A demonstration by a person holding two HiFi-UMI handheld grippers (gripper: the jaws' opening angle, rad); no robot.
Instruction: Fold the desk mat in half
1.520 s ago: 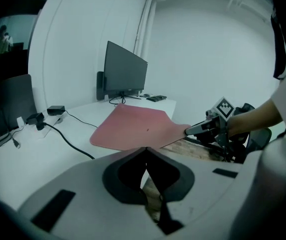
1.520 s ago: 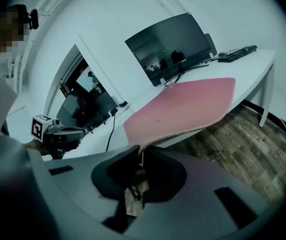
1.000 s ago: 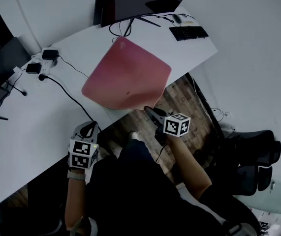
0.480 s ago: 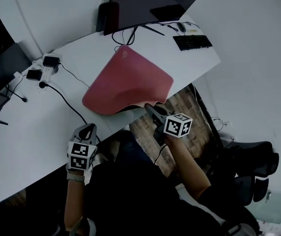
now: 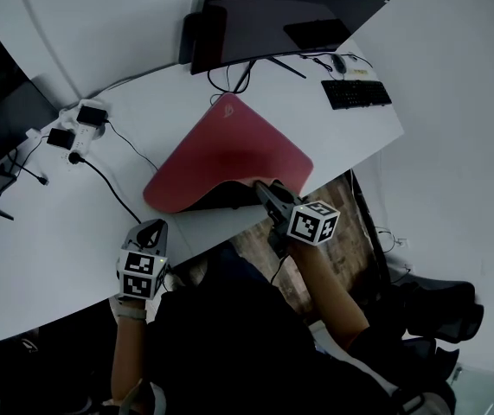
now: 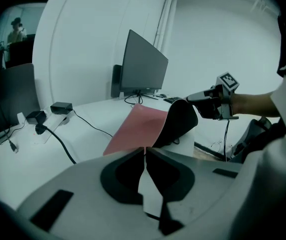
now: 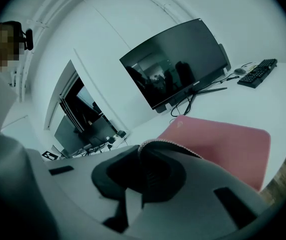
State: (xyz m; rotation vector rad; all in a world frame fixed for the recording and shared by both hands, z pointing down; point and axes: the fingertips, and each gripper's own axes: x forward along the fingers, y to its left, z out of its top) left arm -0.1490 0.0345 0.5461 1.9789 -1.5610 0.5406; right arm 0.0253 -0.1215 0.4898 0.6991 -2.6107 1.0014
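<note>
wall [image 5: 117, 15] white | floor [image 5: 340, 199] wood planks | desk [image 5: 48, 214] white, curved | office chair [image 5: 441, 305] dark

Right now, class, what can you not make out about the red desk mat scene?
- The logo on the red rounded desk mat: too small, head view.
- Lettering on the black flat keyboard: too small, head view.
- Mat's gripped corner: behind right gripper, head view.

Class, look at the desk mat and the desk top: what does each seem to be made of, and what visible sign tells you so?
The desk mat: a soft, flexible sheet with a matte red top, dark underside and stitched rim. It curls where the right gripper pinches it, so probably cloth over rubber or foam. The desk top: a hard, smooth white board, perhaps laminate.
</note>
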